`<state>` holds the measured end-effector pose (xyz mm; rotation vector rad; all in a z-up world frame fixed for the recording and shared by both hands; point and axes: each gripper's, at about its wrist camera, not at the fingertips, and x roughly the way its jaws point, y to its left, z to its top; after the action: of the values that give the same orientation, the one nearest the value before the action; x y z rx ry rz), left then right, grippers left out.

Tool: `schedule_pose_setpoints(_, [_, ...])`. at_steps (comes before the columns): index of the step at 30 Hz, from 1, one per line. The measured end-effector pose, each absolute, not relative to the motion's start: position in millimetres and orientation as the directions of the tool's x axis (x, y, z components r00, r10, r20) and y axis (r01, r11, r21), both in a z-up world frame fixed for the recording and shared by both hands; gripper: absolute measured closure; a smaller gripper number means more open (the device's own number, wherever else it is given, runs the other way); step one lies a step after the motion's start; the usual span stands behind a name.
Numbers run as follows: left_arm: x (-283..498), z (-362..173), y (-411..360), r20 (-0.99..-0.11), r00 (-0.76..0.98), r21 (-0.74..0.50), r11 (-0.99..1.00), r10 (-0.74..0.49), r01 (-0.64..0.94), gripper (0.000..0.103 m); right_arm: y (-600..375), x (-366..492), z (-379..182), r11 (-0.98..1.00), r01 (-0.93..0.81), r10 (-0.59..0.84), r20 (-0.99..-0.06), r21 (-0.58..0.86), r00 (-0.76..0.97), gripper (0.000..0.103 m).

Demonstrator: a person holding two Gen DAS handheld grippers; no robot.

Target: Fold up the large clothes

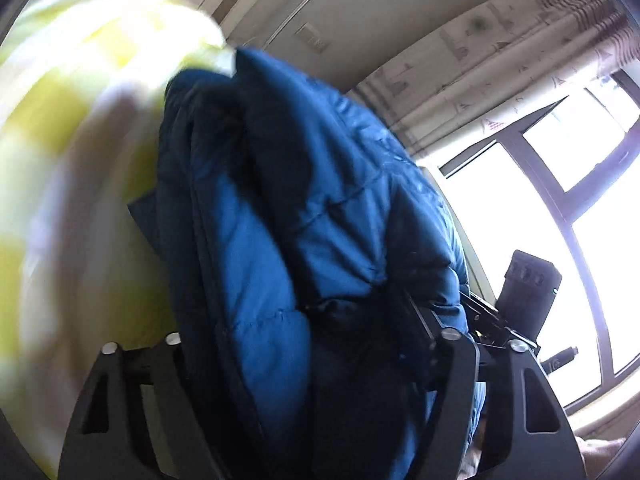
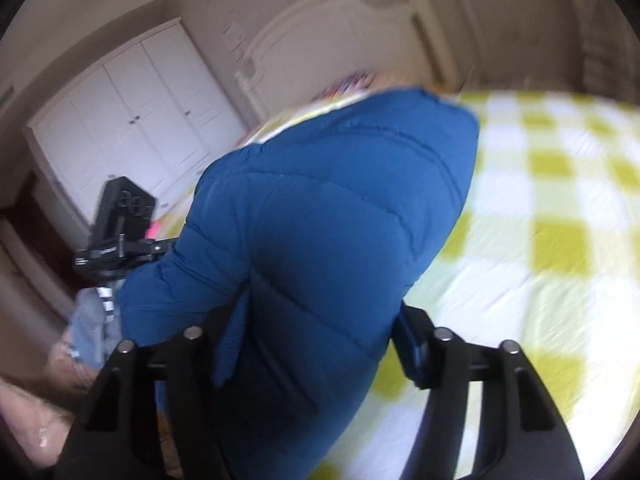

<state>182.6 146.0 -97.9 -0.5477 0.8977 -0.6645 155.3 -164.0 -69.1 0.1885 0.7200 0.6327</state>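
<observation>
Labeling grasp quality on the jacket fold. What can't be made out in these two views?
- Left wrist: left gripper fingertips, buried in the jacket.
- Left wrist: bedspread, motion-blurred.
- Right wrist: right gripper fingertips, behind jacket bulk.
- Both: the jacket's full shape, cut off by the frame edges.
- Right wrist: the clothes at left, blurred.

A bed covered by a yellow-and-white checked sheet (image 2: 552,240) fills the room. A white panelled wardrobe (image 2: 132,120) stands against the wall. Pale patterned curtains (image 1: 500,64) hang beside a bright dark-framed window (image 1: 560,184).
</observation>
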Motion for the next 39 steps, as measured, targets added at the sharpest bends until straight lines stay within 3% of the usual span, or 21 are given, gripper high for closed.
schedule_pose_setpoints(6, [292,-72,76,-0.469,0.476,-0.687,0.646,-0.744,0.332,0.044,-225,223,-32,0.891,-0.359,0.454,-0.525,0.278,0.720,0.048])
schedule_pose_setpoints(9, [335,-79,44,-0.489,0.483,-0.677,0.665,-0.727,0.315,0.044,-258,268,-38,0.911,-0.312,0.411,-0.561,0.269,0.719,0.047])
schedule_pose_setpoints(10, [352,-91,33,-0.520,0.474,-0.674,0.682,-0.711,0.283,0.043,-270,286,-50,0.919,-0.278,0.393,-0.600,0.279,0.697,0.042])
schedule_pose_setpoints(11, [365,-108,24,-0.575,0.460,-0.661,0.715,-0.677,0.227,0.029,-276,300,-65,0.938,-0.232,0.345,-0.659,0.256,0.668,0.032])
schedule_pose_setpoints(13, [365,-124,25,-0.577,0.510,-0.647,0.738,-0.637,0.190,0.011,-286,300,-72,0.948,-0.198,0.315,-0.639,0.250,0.702,0.020])
schedule_pose_setpoints(14, [360,-125,27,-0.584,0.530,-0.632,0.754,-0.615,0.178,0.005,-288,294,-71,0.946,-0.187,0.317,-0.639,0.264,0.701,0.019])
schedule_pose_setpoints(18, [316,-91,33,-0.626,0.667,-0.416,0.896,-0.405,0.154,0.004,-279,254,-49,0.968,-0.155,0.246,-0.628,0.197,0.738,0.019])
schedule_pose_setpoints(19, [295,-70,33,-0.612,0.741,-0.291,0.950,-0.277,0.114,0.004,-275,237,-40,0.974,-0.154,0.224,-0.608,0.166,0.762,0.018])
schedule_pose_setpoints(21, [252,-32,25,-0.542,0.829,-0.123,0.989,-0.138,0.084,0.004,-270,203,-21,0.982,-0.150,0.189,-0.553,0.116,0.812,0.010])
schedule_pose_setpoints(23, [219,-3,16,-0.501,0.865,-0.012,0.999,-0.037,0.035,0.004,-258,163,5,0.990,-0.131,0.136,-0.469,0.044,0.873,0.002])
schedule_pose_setpoints(25, [187,21,8,-0.479,0.871,0.083,0.993,0.112,-0.081,0.004,-249,129,23,0.993,-0.122,0.114,-0.406,0.007,0.907,0.002])
schedule_pose_setpoints(27, [157,28,1,-0.443,0.879,0.129,0.983,0.174,-0.130,0.004,-242,103,34,0.992,-0.130,0.121,-0.362,0.001,0.924,0.002])
schedule_pose_setpoints(29, [133,28,-10,-0.432,0.889,0.141,0.985,0.149,-0.096,0.004,-232,91,36,0.989,-0.151,0.139,-0.382,-0.001,0.913,0.002])
schedule_pose_setpoints(36, [107,-2,-42,-0.537,0.844,0.035,0.999,0.014,0.006,0.004,-213,65,12,0.989,-0.146,0.131,-0.427,-0.003,0.895,0.002])
schedule_pose_setpoints(39, [100,-14,-45,-0.543,0.839,0.027,1.000,0.028,-0.016,0.004,-209,59,-5,0.985,-0.173,0.146,-0.440,-0.022,0.886,0.002])
